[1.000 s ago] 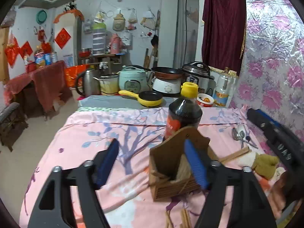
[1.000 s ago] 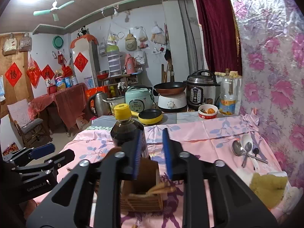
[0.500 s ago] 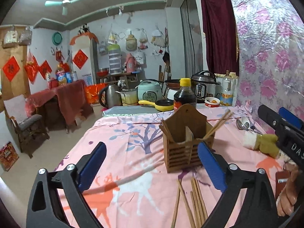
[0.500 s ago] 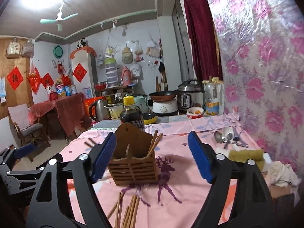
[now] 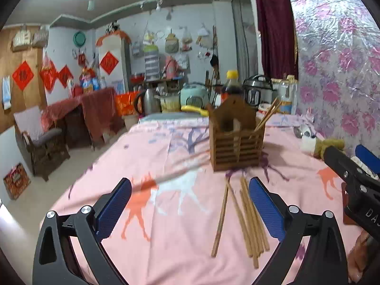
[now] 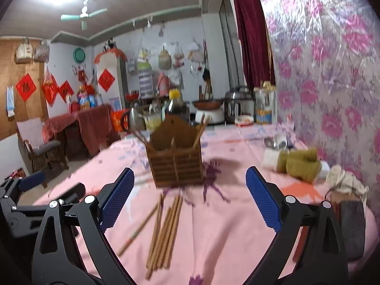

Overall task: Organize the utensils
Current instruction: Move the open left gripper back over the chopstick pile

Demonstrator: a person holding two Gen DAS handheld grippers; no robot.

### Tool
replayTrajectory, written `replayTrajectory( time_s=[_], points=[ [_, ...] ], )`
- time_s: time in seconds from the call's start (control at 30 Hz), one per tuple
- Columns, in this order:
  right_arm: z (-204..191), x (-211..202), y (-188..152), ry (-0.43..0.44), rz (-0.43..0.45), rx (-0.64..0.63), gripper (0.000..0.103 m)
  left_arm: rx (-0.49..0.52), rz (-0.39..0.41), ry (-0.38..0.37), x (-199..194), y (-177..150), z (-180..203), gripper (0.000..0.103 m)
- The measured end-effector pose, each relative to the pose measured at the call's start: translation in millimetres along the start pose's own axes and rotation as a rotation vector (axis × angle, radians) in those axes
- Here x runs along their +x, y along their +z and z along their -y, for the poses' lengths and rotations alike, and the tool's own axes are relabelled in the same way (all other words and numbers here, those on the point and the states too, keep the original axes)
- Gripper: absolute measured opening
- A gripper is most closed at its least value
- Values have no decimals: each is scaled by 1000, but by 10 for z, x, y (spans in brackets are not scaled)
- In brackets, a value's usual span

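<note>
A brown slatted wooden utensil holder (image 5: 235,142) (image 6: 175,163) stands upright on the pink tablecloth with a few chopsticks leaning in it. In front of it lies a loose bundle of wooden chopsticks (image 5: 244,218) (image 6: 163,232), and one red-tipped chopstick (image 5: 166,178) (image 6: 140,228) lies apart to the left. My left gripper (image 5: 190,209) is wide open above the cloth, its right finger near the bundle. My right gripper (image 6: 190,201) has its jaws opening, with nothing gripped and the bundle lying on the table below them. Each gripper shows at the edge of the other's view.
A dark bottle with a yellow cap (image 5: 231,85) stands behind the holder. Metal spoons (image 5: 304,131) and an olive cloth (image 6: 299,163) lie at the right by the flowered wall. Cookers, a pan and a kettle (image 5: 147,102) crowd the far end. A dark block (image 6: 351,225) sits at the near right.
Both grippers have drawn back from the holder and opened wide. The holder now stands farther off, and the chopsticks lying on the cloth have come into view.
</note>
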State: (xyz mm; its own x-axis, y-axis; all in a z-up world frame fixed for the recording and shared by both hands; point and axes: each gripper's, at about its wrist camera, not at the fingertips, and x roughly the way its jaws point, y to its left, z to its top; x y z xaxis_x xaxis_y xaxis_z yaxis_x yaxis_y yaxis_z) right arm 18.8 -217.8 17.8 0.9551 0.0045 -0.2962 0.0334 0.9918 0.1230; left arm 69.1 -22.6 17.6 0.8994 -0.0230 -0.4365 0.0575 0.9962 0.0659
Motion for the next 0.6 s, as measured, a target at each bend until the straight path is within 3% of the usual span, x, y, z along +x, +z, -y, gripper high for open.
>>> replayTrajectory(
  time_s=[0.23,0.37,0.6],
  points=[
    [66,193,-341,-34,-118,-22,92,-11,-163,24,371,-512,-132,97],
    [213,286,-482,-58,-164,-10,92,-54,-263,1,618,-720,-244,97],
    [424,531,-704,-52,-283,69,92,-31,-313,-62,754,-927,-183,97]
  ],
)
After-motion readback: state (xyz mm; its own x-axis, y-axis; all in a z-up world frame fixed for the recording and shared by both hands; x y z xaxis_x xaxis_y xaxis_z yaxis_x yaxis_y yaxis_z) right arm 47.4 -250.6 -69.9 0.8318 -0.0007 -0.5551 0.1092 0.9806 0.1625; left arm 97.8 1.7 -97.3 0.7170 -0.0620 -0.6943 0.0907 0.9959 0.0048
